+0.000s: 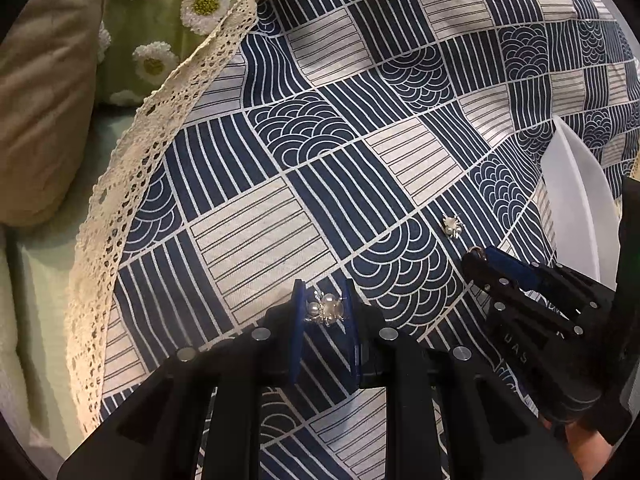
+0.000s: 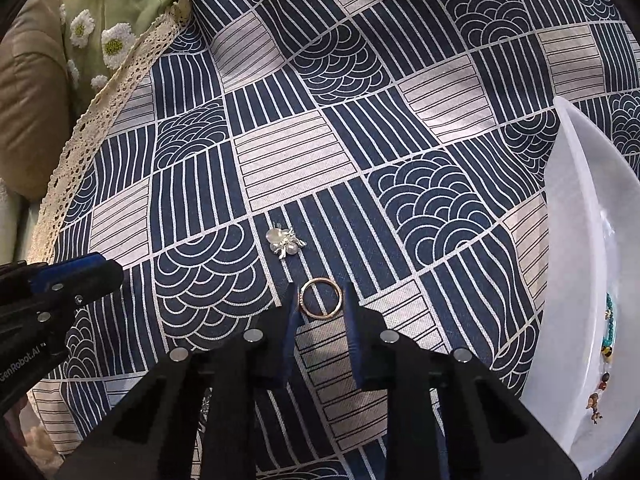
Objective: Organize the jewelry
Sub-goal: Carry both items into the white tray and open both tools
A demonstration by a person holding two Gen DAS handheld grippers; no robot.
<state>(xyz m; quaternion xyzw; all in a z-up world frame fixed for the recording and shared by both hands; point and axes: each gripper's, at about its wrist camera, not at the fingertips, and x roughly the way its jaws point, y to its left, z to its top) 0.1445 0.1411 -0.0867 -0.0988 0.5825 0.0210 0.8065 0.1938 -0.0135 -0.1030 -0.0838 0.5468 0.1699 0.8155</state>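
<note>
Patterned cloth, left gripper marked "GenRobot.AI", ring

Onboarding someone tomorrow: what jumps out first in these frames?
The bold navy-and-white patterned cloth fills both views. On it, the left claw brackets a pearl brooch, the right claw brackets a gold ring, and a second brooch lies just beyond. A white tray with beads sits at right.

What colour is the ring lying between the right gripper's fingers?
Rose-gold; the ring shows best in the right wrist view.
</note>
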